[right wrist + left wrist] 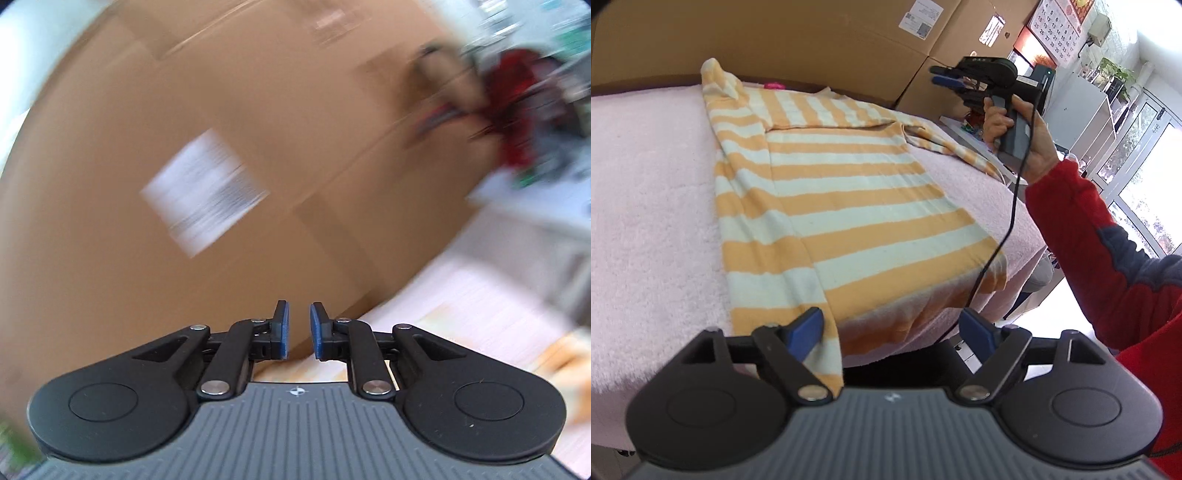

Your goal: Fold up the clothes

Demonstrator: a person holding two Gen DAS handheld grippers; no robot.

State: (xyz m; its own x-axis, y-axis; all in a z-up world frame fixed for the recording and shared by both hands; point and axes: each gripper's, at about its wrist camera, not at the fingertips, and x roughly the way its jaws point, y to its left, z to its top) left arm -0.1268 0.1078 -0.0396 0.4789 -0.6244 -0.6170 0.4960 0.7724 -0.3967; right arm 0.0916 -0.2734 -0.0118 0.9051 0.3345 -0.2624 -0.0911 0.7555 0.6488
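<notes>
Striped sweater (827, 192) was seen spread on pink-covered counter (650, 192), one side and sleeve already turned in over body; far sleeve (945, 144) was left trailing off counter edge, further folds judged outstanding. Left claw (892, 334) was spread wide, nothing pinched; sweater hem lay directly ahead and beneath, left pad over folded edge. Right claw (942, 75) was raised beyond far sleeve, parted by narrow gap, nothing held; cardboard boxes (184, 110) were blurred ahead.

Open pink blanket (646, 192) left of striped shirt (831, 192), cardboard boxes (794, 37) walling the far edge
</notes>
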